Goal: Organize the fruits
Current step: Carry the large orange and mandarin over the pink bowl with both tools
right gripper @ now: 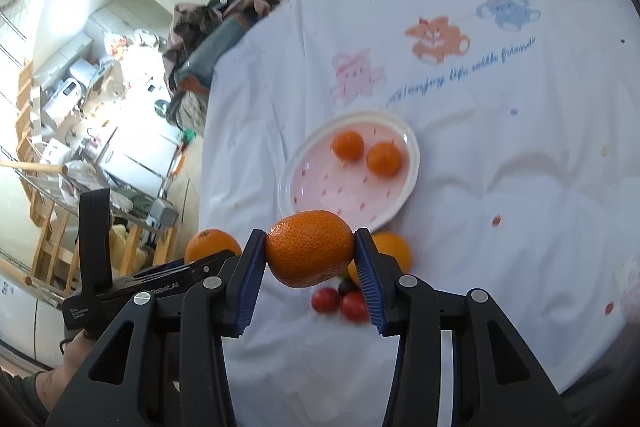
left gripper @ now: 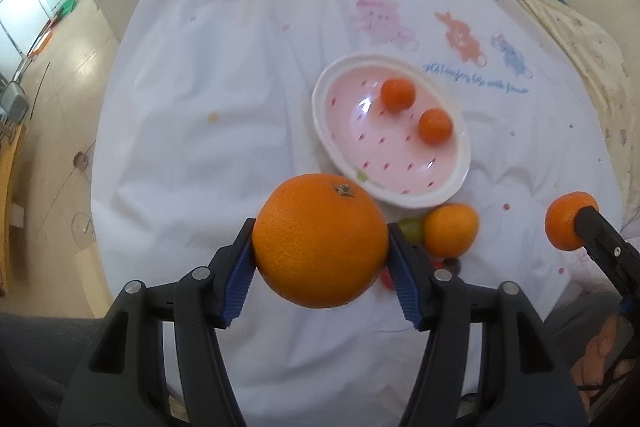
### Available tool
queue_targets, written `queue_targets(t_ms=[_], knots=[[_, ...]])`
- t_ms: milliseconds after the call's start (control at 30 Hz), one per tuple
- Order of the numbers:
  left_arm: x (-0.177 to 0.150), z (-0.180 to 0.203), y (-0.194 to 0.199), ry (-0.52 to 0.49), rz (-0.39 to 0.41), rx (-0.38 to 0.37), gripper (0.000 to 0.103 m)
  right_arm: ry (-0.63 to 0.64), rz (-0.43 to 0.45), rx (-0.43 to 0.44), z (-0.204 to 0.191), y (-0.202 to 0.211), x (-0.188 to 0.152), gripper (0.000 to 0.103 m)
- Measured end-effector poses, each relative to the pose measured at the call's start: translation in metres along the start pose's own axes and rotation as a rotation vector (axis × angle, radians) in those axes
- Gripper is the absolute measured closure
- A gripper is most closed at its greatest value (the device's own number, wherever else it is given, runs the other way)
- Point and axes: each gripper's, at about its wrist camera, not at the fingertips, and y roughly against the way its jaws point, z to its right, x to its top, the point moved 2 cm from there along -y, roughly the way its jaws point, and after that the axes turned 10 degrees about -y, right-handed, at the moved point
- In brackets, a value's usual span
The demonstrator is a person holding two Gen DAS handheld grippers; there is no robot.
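My left gripper (left gripper: pixel 322 229) is shut on a large orange (left gripper: pixel 320 241) and holds it above the white cloth, on the near side of the pink-and-white plate (left gripper: pixel 320 115). Two mandarins (left gripper: pixel 397 94) (left gripper: pixel 435 125) lie in the plate. At the far right of the left wrist view a finger (left gripper: pixel 600 231) of my right gripper presses on a mandarin (left gripper: pixel 564 221). In the right wrist view my right gripper (right gripper: pixel 310 235) is shut on that mandarin (right gripper: pixel 310 247), lifted off the cloth in front of the plate (right gripper: pixel 286 187). Another orange (right gripper: pixel 394 247) rests on the cloth by the plate's near rim.
Small red fruits (right gripper: pixel 326 299) (right gripper: pixel 354 306), a dark one (right gripper: pixel 346 285) and a green grape (left gripper: pixel 412 229) lie on the bear-printed white cloth (right gripper: pixel 500 227). Floor and a cluttered room (right gripper: pixel 100 107) fall away to the left. A hand (right gripper: pixel 76 351) grips the left tool.
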Motion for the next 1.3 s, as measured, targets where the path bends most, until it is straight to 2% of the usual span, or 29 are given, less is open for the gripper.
queue_targets(t_ms=[267,567,800,1000,1167,1300], knots=[[0.04,0.006,0.016,-0.054,0.053,0.017,0.045,-0.028,0.051,0.015,0.01,0.002,0.037,0.057],[0.078,0.006,-0.001,-0.091,0.045,0.036,0.045,-0.013,0.05,0.007,0.012,-0.019,0.067,0.057],[0.1,0.007,-0.028,-0.097,0.035,0.042,0.045,-0.058,0.001,0.011,0.026,-0.05,0.092,0.057],[0.103,0.004,-0.063,-0.078,0.0,0.012,0.045,-0.082,-0.048,0.01,0.035,-0.076,0.108,0.057],[0.106,0.015,-0.091,-0.122,-0.035,-0.005,0.045,-0.071,-0.095,-0.019,0.039,-0.106,0.117,0.056],[0.108,0.028,-0.103,-0.175,-0.028,0.007,0.045,-0.051,-0.137,-0.056,0.043,-0.13,0.118,0.056]])
